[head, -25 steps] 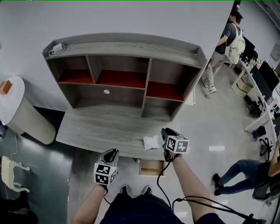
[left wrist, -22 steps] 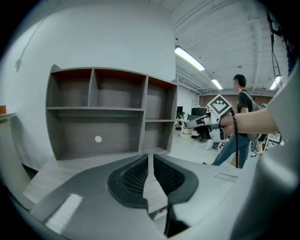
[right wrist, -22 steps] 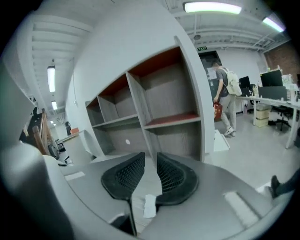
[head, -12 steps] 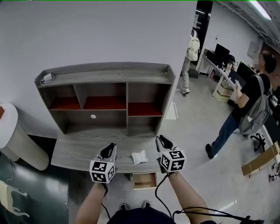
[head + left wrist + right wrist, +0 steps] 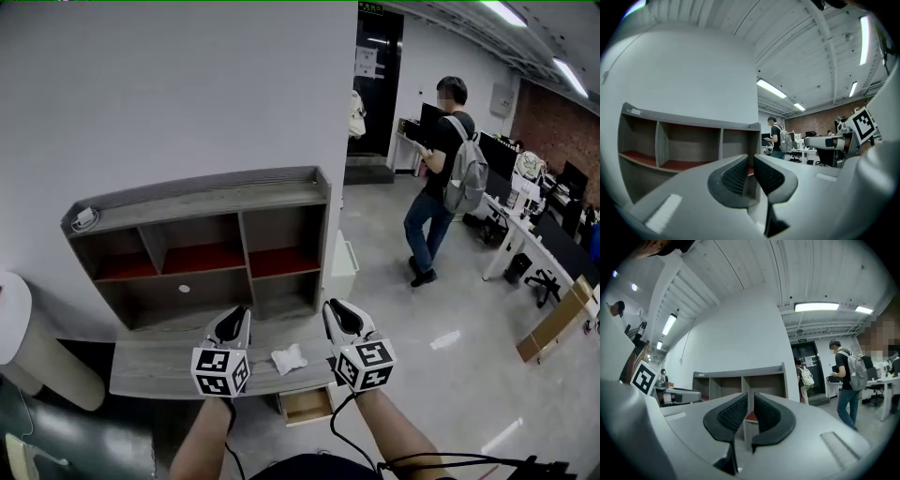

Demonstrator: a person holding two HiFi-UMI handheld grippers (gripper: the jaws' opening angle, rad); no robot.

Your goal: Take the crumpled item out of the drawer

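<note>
The crumpled white item (image 5: 289, 358) lies on the grey desk top (image 5: 150, 370), between my two grippers and lower than both. Under the desk's right end the small wooden drawer (image 5: 309, 405) stands pulled out. My left gripper (image 5: 232, 325) (image 5: 751, 161) points level at the shelf unit (image 5: 197, 248), its jaws a narrow slit apart with nothing in them. My right gripper (image 5: 342, 317) (image 5: 750, 401) also points level. Its jaws have just been closing to a narrow gap, and nothing is between them. Neither gripper view shows the crumpled item or the drawer.
A white round stool or bin (image 5: 19, 342) stands left of the desk. A person with a backpack (image 5: 441, 178) walks on the open floor at the right, near office desks (image 5: 534, 234). A flat cardboard box (image 5: 555, 323) lies on the floor at far right.
Both grippers have risen from desk height and levelled out toward the shelves. The right jaws have narrowed. The crumpled item has stayed on the desk top.
</note>
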